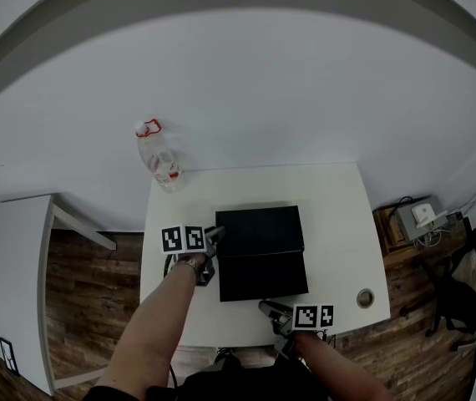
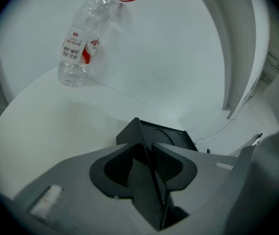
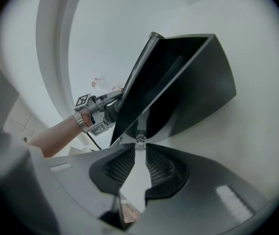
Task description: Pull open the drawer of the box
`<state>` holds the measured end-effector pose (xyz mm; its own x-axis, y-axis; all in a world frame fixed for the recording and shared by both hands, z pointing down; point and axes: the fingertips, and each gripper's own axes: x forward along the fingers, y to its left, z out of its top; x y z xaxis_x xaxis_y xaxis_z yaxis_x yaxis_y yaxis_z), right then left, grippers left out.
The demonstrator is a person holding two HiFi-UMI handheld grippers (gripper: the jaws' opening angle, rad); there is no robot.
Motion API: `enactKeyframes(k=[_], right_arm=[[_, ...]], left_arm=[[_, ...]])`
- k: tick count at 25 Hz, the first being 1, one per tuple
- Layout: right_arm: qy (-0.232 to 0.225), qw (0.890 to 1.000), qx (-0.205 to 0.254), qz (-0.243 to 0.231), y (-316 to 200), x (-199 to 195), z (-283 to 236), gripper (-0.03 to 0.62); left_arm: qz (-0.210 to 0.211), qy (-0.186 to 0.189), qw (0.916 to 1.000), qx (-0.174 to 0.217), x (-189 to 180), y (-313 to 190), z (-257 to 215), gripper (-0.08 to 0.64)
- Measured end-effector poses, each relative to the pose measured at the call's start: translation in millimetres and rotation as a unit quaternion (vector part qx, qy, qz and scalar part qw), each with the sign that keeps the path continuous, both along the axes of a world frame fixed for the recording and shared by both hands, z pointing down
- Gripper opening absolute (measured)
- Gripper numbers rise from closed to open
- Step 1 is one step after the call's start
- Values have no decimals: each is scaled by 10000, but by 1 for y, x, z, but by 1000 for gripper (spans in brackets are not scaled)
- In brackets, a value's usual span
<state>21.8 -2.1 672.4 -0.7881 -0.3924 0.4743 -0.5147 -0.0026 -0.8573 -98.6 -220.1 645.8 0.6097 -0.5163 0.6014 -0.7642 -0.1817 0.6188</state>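
The right tool (image 3: 139,149) pinches the slick little knob (image 3: 140,142) of the drawer (image 1: 263,278). The left tool (image 2: 147,153) clamps the stiff, probably light box (image 1: 259,228).

box (image 1: 259,228) sits mid table (image 1: 338,224), a bit left of centre. drawer (image 1: 263,278) sticks out of its near side, toward me. bottle (image 1: 161,161) stands on the far left corner of the table, behind and left of the box, well apart from it. small round thing (image 1: 365,297) lies near the front right corner, right of the drawer. my left gripper (image 1: 215,242) is at the box's left side, clamped on its edge. my right gripper (image 1: 270,309) is at the drawer's front, jaws closed on the knob (image 3: 140,143). side table (image 1: 12,257) stands left of the table, apart from it.
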Motion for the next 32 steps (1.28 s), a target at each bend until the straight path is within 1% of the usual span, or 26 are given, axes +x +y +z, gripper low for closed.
enactKeyframes(k=[7,10,12,15,19,20,21,22,24,27,29,30,32], right_arm=[[-3,10000,-40,22,-2,-1,6,71],[-61,9999,-77,27,0,0,7,75],[-112,9999,-74,-11,1,0,7,116],[-161,9998,-79,-6,3,2,5,121],[-254,9996,-72,-40,17,5,-6,123],[-290,9996,-24,-43,22,8,-10,121],[-341,9994,26,-30,26,11,-15,98],[-409,9991,83,-4,29,14,-21,60],[-563,9981,257,37,32,21,-35,5],[-790,9948,648,51,31,28,-64,5],[-943,9906,988,57,27,33,-91,5],[-1022,9878,1178,68,24,35,-107,5],[-1189,9807,1550,110,20,41,-140,5]], left_arm=[[-84,10,10000,52,-1,-1,-1,130],[-238,228,9993,154,-1,1,-1,129],[-335,392,9984,213,-2,2,-3,129],[-474,496,9968,405,-5,-1,-11,124],[-749,597,9923,783,-22,-3,-30,121],[-758,634,9913,870,-26,-1,-36,116],[-731,696,9904,947,-28,3,-43,49],[-669,799,9894,1015,-29,8,-49,3],[-457,1145,9861,1113,-24,22,-64,2],[-45,1713,9778,1206,-8,55,-88,2],[323,2016,9711,1238,7,84,-104,2],[521,2168,9670,1236,15,101,-113,2],[935,2538,9555,1177,35,141,-131,2]])
